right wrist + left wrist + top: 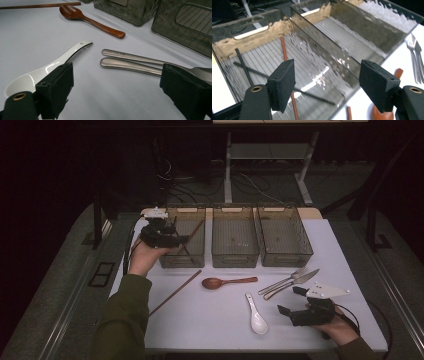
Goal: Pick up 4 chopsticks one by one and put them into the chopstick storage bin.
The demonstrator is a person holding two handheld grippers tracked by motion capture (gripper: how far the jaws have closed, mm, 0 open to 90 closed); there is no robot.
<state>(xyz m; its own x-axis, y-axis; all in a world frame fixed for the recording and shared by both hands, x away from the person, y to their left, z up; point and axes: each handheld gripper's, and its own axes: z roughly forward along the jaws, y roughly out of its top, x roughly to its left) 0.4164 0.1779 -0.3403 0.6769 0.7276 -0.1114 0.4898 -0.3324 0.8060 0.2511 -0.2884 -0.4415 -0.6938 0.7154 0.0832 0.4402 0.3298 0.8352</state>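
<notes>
Grippers first, low in the frame. The right gripper [296, 304] sits at the lower right of the high view, held in a hand [340, 330] on the white table [210, 320], jaws spread wide with nothing between them. In the right gripper view those black jaws frame bare tabletop. Just past its left jaw lies the white ceramic soup spoon [47, 68], bowl toward the lower left of that view, handle running up to the right. Toward the right jaw, two brushed-metal handles lie side by side, the fork [125, 55] and the knife [131, 66], touching or very nearly so. In the high view that pair [290, 281] slants up to the right, just above the right gripper.

Centre frame now: the reddish-brown wooden spoon [227, 281] lies flat, bowl to the left, handle to the right, apart from the white spoon [257, 316] below it. Left of it, one long brown wooden chopstick [175, 292] lies on a diagonal from lower left to upper right.

Further up, three smoky translucent plastic bins stand in a row. The left gripper [172, 240] hovers over the near rim of the leftmost bin [195, 257], at the upper left of the table. Its jaws stand wide apart and hold nothing. In the left gripper view, inside that bin on the ribbed floor, lies a second brown chopstick [287, 63], running between the jaws, crossing two thin black chopsticks [244, 66]. The middle bin [235, 257] and the right bin [290, 257] sit beyond it, to the right.
</notes>
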